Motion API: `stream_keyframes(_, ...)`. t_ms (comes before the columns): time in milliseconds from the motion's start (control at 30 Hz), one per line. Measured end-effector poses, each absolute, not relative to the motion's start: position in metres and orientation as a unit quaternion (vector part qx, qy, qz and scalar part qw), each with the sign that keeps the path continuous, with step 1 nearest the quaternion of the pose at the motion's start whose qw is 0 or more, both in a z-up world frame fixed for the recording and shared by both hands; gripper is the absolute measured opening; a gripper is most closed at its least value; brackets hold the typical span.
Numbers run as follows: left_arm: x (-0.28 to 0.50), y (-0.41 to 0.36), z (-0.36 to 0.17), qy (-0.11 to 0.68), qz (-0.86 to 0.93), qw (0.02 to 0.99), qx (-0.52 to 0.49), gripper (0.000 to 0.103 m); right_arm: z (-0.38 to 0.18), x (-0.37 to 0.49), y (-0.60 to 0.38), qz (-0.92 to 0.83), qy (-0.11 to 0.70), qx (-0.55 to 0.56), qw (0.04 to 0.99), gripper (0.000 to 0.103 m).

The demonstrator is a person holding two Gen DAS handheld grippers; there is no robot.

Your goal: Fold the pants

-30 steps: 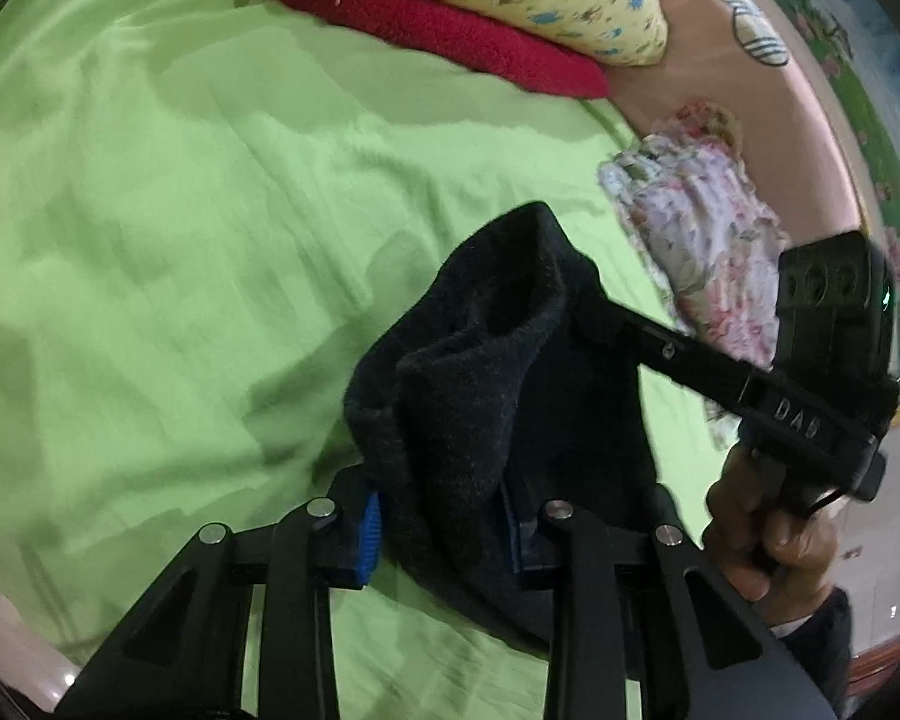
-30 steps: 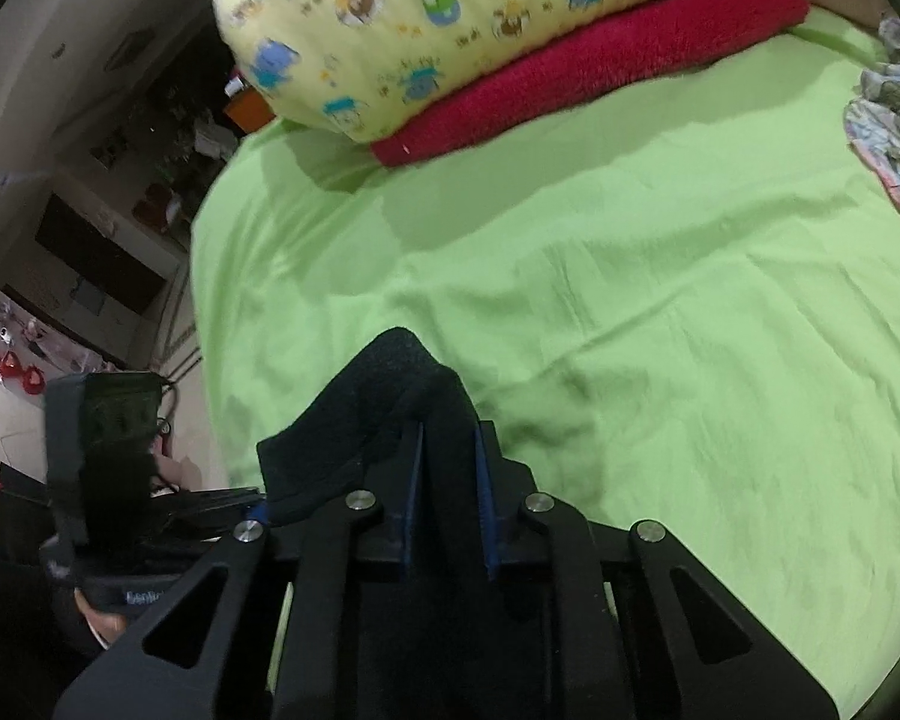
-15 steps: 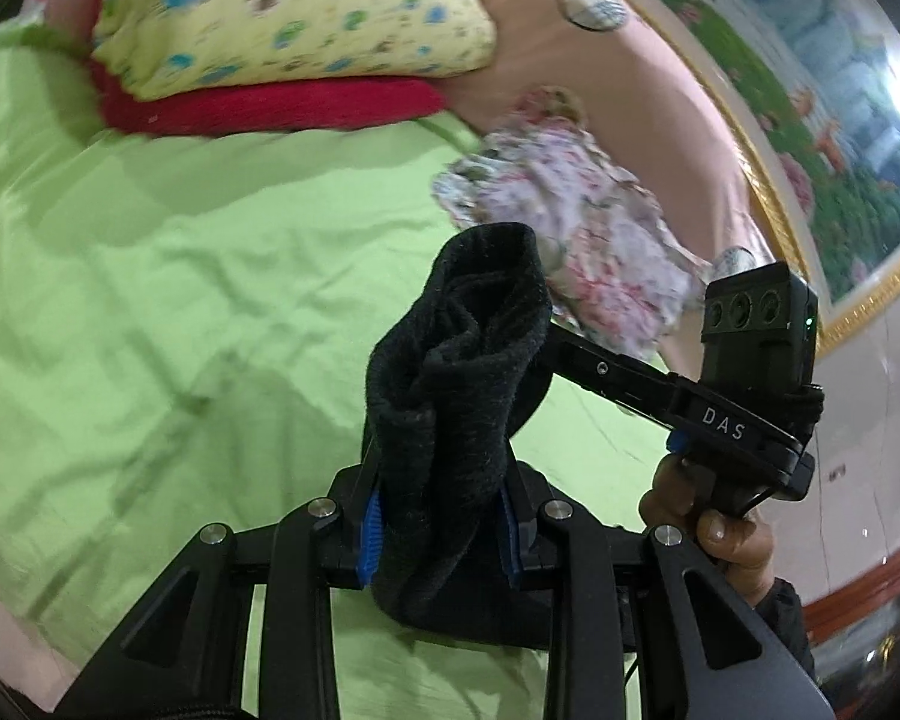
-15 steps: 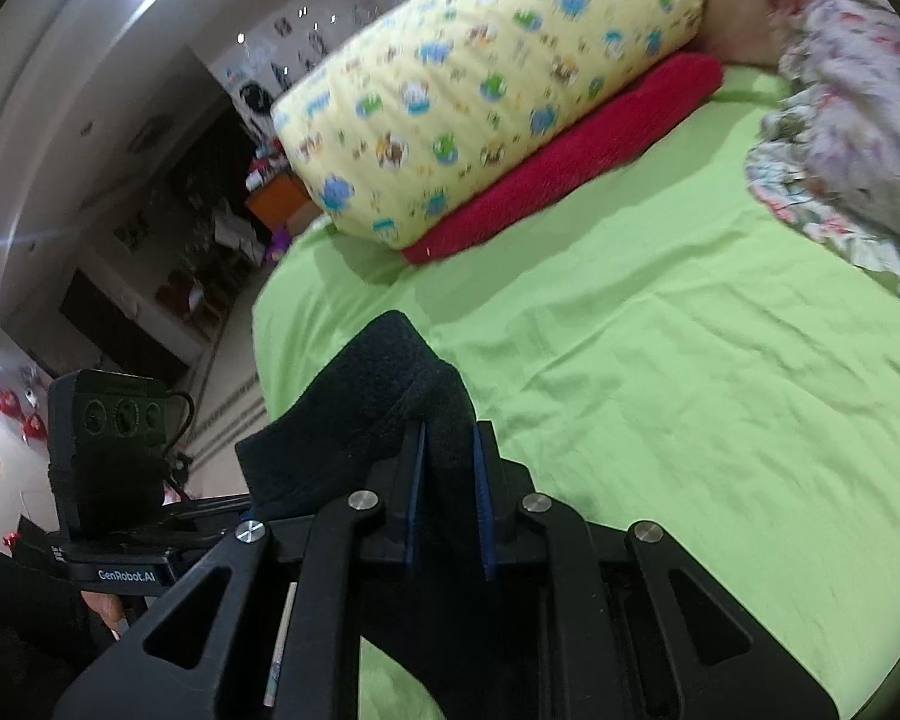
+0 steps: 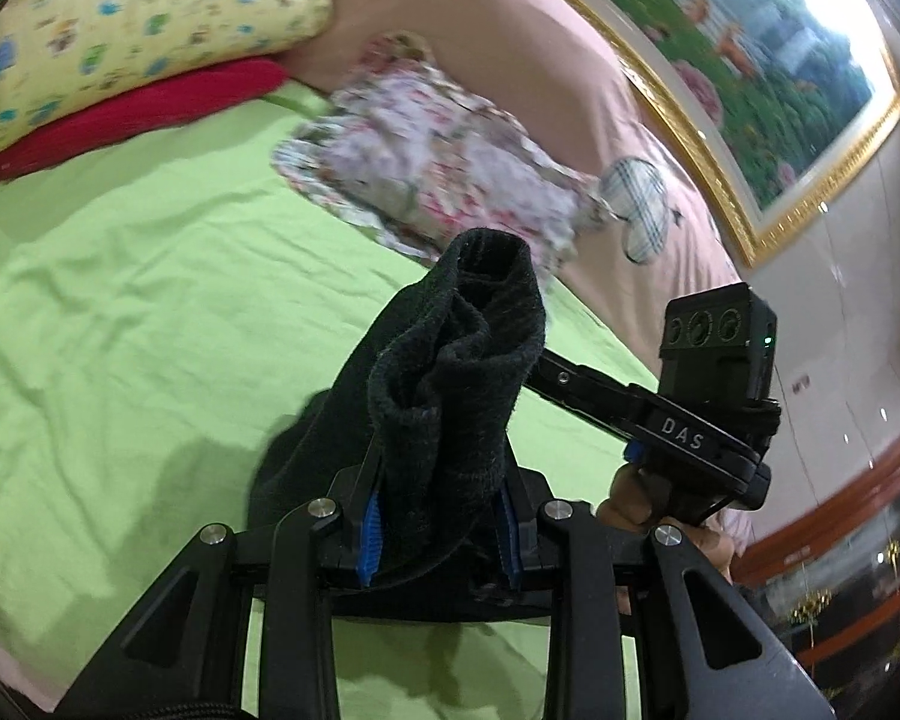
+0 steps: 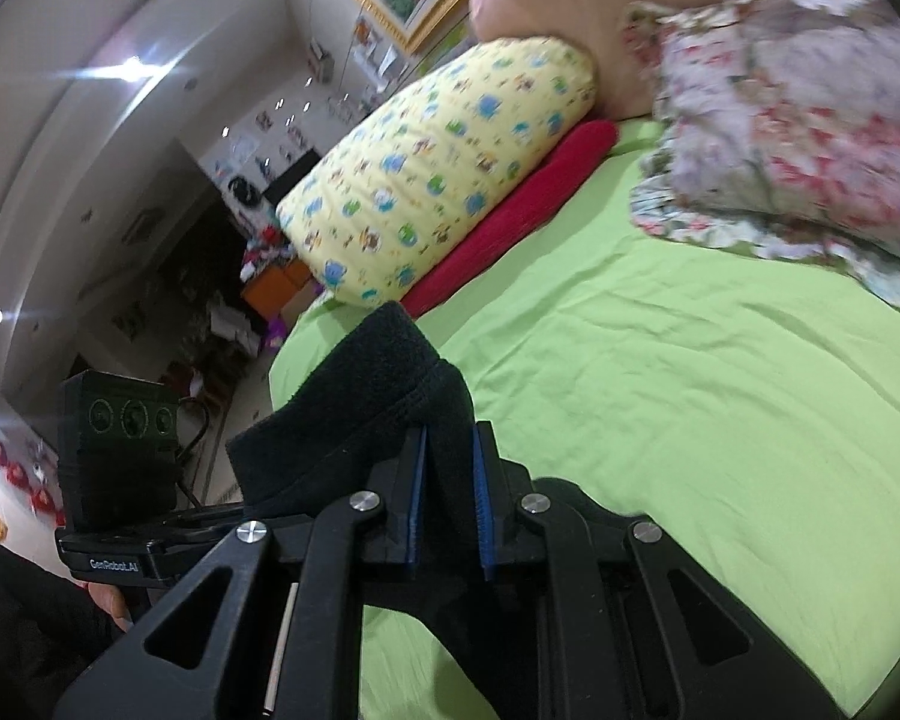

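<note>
left wrist view: the left tongs (image 5: pixel 441 525) are clenched on a thick bunch of the black pants (image 5: pixel 450 390), fuzzy knit fabric, rolled edge poking up past the blue pads. the right tongs (image 6: pixel 448 495) pinch a thinner fold of the same pants. the cloth spans between both hands, held up over the green bed sheet (image 5: pixel 120 300), so the sheet lies ahead and below for laying them down. wrinkly cotton, soft pillows behind.

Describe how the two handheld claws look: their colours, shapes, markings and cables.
Both are black, angular linkage frames with silver rivets and ribbed blue pads. The left claw shows this; the right claw matches. Each carries a black three-lens box, with white lettering "DAS" and "GenRobot.AI". A thin black cable loops beside one box.
</note>
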State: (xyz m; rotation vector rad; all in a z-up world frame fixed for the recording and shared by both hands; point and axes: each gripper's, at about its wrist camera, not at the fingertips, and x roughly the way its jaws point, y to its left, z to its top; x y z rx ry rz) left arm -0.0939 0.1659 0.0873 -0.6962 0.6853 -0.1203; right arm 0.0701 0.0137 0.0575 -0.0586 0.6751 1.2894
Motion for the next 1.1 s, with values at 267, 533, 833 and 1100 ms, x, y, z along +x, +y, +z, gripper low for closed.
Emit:
stream_keyframes(267,-0.063,0.096,0.098,0.347,-0.103,0.884,-0.296,0.029,0.053,0.084,-0.06,0.57,0.294,0.037,0.766,0.015)
stream_keyframes(533,-0.045,0.036,0.093,0.373,-0.141,0.877,-0.268,0.029,0.043,0.089,-0.119,0.554,0.283,0.077,0.779,0.015)
stream_keyframes(833,-0.024,-0.009,0.063,0.409,-0.161,0.865,-0.242,0.029,0.012,0.105,-0.164,0.529,0.295,0.115,0.787,0.015)
stream_keyframes(1100,-0.009,-0.038,0.036,0.437,-0.164,0.856,-0.223,0.029,-0.013,0.113,-0.187,0.506,0.305,0.138,0.795,0.008)
